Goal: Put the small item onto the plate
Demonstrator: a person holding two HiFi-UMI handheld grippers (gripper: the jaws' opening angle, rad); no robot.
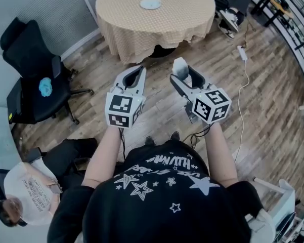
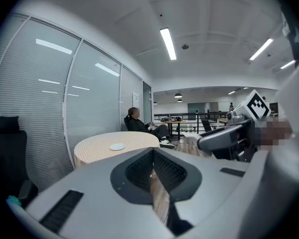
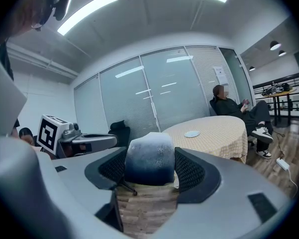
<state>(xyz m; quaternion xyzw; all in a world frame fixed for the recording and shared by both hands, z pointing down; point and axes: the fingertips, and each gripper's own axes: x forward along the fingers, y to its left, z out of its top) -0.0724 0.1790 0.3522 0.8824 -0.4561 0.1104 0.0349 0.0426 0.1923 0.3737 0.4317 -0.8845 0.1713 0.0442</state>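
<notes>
Two hand-held grippers held above a wood plank floor [image 1: 273,100], one carrying the task's thing.
The left hand-held gripper [image 1: 135,72] has its jaws pressed together; the right hand-held gripper [image 1: 186,71] pinches the small item [image 3: 150,158], a rounded, frosty grey lump. Beyond, a round, checked-cloth counter [image 1: 192,19] bears a pale plate [image 1: 150,3].

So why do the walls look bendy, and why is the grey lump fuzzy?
Both gripper views: the wide-angle lens curves the glass walls, and the corners go black. Right gripper view: the small item sits too close, so it blurs. Head view: the edges bend too.
</notes>
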